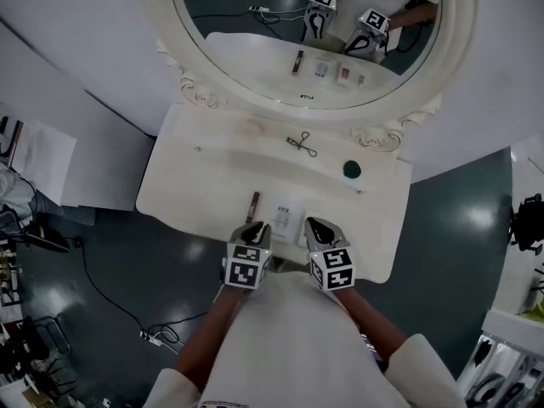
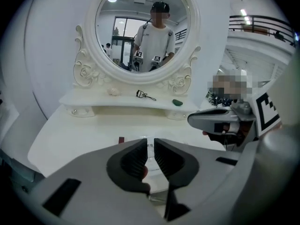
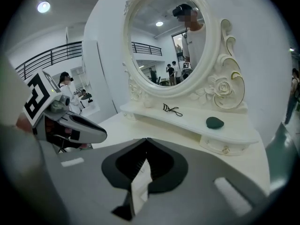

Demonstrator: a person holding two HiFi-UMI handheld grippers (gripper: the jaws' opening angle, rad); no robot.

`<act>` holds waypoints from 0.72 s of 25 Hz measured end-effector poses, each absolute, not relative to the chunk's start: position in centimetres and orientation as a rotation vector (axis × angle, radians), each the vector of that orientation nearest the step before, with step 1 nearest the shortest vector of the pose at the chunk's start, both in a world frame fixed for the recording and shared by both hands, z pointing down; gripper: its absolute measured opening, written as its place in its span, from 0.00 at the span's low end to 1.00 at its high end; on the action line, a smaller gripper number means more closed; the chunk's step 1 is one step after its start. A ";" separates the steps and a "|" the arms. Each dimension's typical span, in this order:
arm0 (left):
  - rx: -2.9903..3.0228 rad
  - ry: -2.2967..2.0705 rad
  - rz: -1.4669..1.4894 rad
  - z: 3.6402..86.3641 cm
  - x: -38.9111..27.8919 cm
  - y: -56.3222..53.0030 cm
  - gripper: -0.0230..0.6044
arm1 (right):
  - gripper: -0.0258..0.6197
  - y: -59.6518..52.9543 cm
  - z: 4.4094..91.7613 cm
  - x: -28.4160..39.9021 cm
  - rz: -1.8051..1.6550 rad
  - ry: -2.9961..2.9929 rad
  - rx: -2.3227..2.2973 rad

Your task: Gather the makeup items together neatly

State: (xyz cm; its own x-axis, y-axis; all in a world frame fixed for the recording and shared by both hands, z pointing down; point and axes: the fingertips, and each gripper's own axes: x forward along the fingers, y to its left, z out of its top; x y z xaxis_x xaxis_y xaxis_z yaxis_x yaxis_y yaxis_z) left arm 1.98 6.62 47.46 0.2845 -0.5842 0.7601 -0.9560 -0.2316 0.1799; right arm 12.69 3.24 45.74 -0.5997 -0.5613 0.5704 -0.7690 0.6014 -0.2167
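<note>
On the white vanity table (image 1: 191, 185) a brown stick-shaped makeup item (image 1: 252, 206) lies beside a clear printed packet (image 1: 286, 213). An eyelash curler (image 1: 302, 144) and a dark green item (image 1: 352, 170) rest on the raised shelf under the mirror. My left gripper (image 1: 257, 226) hovers at the packet's near left corner. In the left gripper view my left gripper (image 2: 150, 144) has a narrow gap between its pads, through which the packet (image 2: 150, 147) shows. My right gripper (image 3: 146, 139) is shut on a thin white sheet (image 3: 140, 182) that hangs edge-on.
A large oval mirror (image 1: 314, 32) in a carved white frame stands behind the shelf. The table's front edge runs just under both grippers. Dark floor surrounds the table, with a cable and plug (image 1: 157, 337) at the lower left.
</note>
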 end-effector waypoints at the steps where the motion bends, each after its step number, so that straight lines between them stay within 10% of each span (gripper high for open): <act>1: 1.926 -1.374 0.722 46.7 2.3 6.4 0.11 | 0.04 3.0 45.4 12.5 0.625 -2.392 1.057; 18: 2.094 -1.283 0.734 40.2 2.2 5.0 0.06 | 0.04 2.4 40.7 7.5 0.586 -2.471 1.009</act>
State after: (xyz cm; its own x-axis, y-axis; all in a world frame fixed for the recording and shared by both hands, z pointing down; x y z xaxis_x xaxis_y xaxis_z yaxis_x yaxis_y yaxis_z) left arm 2.23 4.99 40.16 0.3889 -0.5950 0.7034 -0.9080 -0.3768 0.1833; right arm 7.54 2.43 40.75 -0.6564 -0.5548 0.5113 -0.7253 0.6505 -0.2253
